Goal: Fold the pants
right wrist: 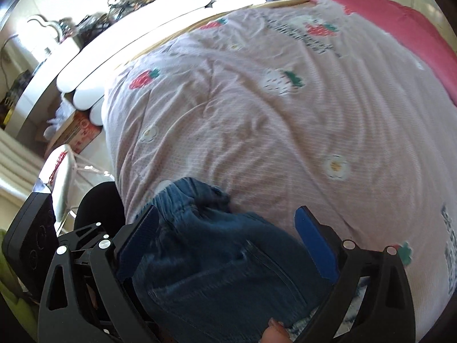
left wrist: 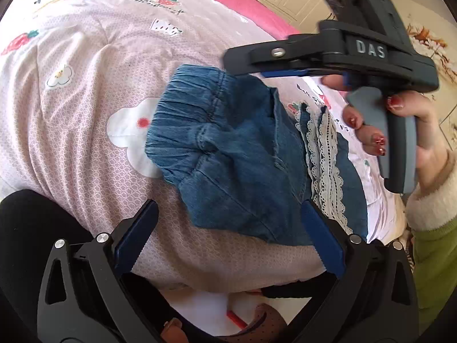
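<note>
While the left wrist view looked down on the bed [left wrist: 71,108], the denim pants [left wrist: 228,154] lay bunched on its pink strawberry-print cover, elastic waistband to the far left, lace trim [left wrist: 322,154] to the right. The left gripper [left wrist: 228,237] hung near the pants' near edge, jaws spread and empty. The right gripper [left wrist: 285,71], held by a hand [left wrist: 405,131], hovered over the pants' far side; its jaws' state I could not tell there.

From the right wrist view, the right gripper [right wrist: 228,245] had jaws spread wide, straddling the pants [right wrist: 222,263] without pinching them.
</note>
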Tool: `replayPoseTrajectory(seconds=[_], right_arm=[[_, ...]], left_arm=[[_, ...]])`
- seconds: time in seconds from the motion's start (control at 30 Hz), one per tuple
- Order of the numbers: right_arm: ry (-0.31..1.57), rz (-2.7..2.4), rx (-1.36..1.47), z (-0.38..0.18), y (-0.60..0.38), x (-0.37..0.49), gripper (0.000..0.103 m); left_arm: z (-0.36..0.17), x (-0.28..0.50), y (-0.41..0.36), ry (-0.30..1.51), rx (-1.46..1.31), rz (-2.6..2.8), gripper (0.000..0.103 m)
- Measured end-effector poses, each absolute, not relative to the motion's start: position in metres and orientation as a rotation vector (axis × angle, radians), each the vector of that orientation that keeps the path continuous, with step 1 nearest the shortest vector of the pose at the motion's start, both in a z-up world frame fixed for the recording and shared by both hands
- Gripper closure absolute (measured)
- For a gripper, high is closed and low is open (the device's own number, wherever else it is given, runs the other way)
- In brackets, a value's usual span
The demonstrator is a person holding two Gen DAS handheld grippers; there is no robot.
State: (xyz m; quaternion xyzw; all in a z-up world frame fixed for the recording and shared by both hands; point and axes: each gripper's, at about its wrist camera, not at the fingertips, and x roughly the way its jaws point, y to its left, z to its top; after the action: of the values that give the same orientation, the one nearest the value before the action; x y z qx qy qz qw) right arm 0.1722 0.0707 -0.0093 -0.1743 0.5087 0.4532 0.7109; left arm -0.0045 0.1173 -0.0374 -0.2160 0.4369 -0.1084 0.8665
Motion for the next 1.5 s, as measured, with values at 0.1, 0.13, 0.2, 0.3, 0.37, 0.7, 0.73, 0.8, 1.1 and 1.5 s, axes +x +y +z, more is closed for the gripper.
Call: replayPoseTrajectory(seconds=[0.1,0.13,0.2,0.3,0.37,0.7,0.73,0.8,1.1,1.5], right_arm=[[1.218,1.016,-0.415,-0.029,0.089,0.179,0.009],[1.252,1.032,-0.409,-0.036,0.093,0.181,0.016],[1.299,1.047,-0.394,-0.046,0.097,0.182,0.061],[1.249,1.075,-0.388,-0.038,0.091,0.178,0.07],[1.24,1.093,-0.315,-0.028,0.08,0.181,0.071],[1.08,1.195,-0.192,0.027,0.019,0.171,0.072],[1.07,1.192,-0.196,0.028,0.015,0.171,0.072],[1.046,1.183,-0.199,0.034,0.004,0.17,0.072],[0.946,1.129,-0.211,0.052,-0.07,0.167,0.07],[0.94,1.046,-0.095,0.031,-0.166,0.155,0.069]], left_arm=[[-0.041,-0.004,0.122,0.916,-0.461,-0.223,0.01],[-0.043,-0.003,0.123,0.92,-0.464,-0.223,0.01],[-0.045,-0.001,0.125,0.921,-0.475,-0.223,0.01],[-0.047,0.001,0.127,0.918,-0.484,-0.223,0.01],[-0.044,0.003,0.128,0.898,-0.492,-0.226,0.01],[-0.029,0.027,0.123,0.831,-0.576,-0.367,0.06],[-0.024,0.028,0.117,0.825,-0.554,-0.376,0.065],[-0.014,0.03,0.105,0.812,-0.518,-0.407,0.074],[0.012,0.044,0.052,0.809,-0.371,-0.471,0.076],[0.007,0.061,-0.011,0.862,-0.221,-0.507,0.07]])
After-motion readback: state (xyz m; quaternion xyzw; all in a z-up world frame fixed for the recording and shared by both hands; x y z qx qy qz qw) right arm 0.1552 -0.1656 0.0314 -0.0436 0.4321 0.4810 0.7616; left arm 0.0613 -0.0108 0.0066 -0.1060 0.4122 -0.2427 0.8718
